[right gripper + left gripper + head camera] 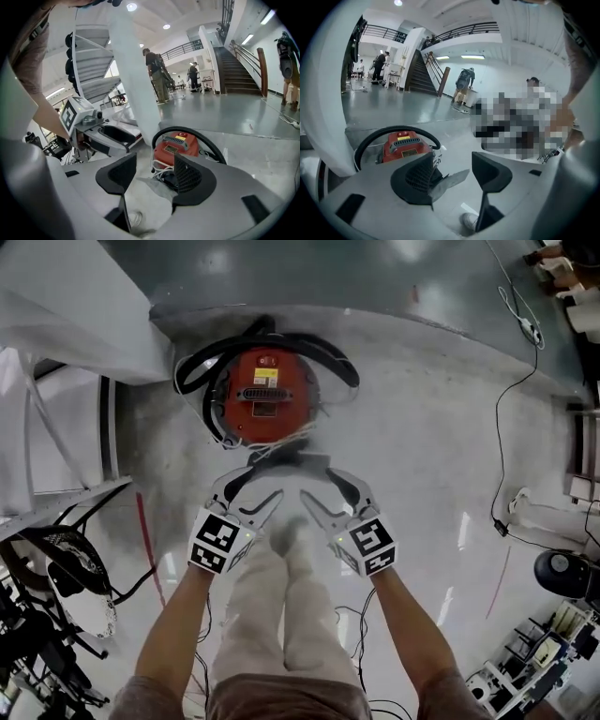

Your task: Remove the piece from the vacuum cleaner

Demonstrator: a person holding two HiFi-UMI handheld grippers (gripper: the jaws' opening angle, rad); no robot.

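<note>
Now | left gripper (262,484): jaws apart, gripping nothing, just below red vacuum cleaner (265,395) | right gripper (319,484): jaws apart, likewise | grey piece (289,462): at vacuum cleaner's near edge.

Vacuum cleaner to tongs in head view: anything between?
Yes, head view: a flat grey piece and white cable loops lie between the red vacuum cleaner and the left tongs and right tongs, both open.
</note>
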